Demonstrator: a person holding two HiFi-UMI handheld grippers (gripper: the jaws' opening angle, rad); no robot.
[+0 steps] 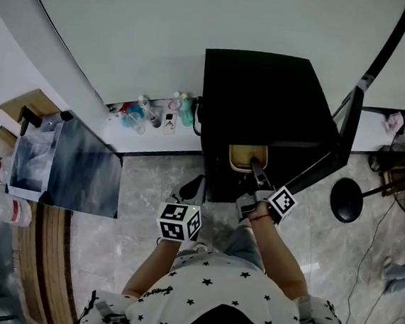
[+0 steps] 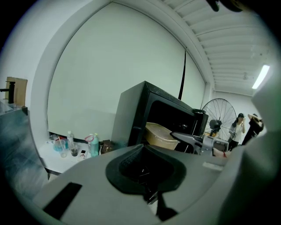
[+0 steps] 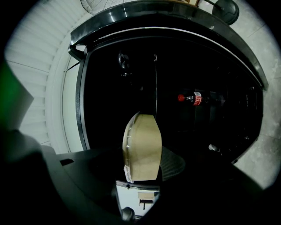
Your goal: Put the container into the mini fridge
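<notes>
The black mini fridge (image 1: pixel 265 107) stands against the wall with its door (image 1: pixel 348 132) swung open to the right. My right gripper (image 1: pixel 258 171) is shut on a tan lidded container (image 1: pixel 246 157) and holds it at the fridge's opening. In the right gripper view the container (image 3: pixel 142 149) stands on edge between the jaws, with the dark fridge interior (image 3: pixel 197 132) behind it. My left gripper (image 1: pixel 191 190) hovers left of the fridge front, open, with nothing on its dark pad (image 2: pixel 145 169). From there the container (image 2: pixel 160 136) shows at the fridge mouth.
A cola bottle with a red label (image 3: pixel 195 99) lies inside the fridge. Several bottles and cups (image 1: pixel 150 113) sit on the white ledge left of the fridge. A standing fan (image 1: pixel 346 199) is to the right, with a person (image 2: pixel 239 127) near it. A glass case (image 1: pixel 67 166) sits far left.
</notes>
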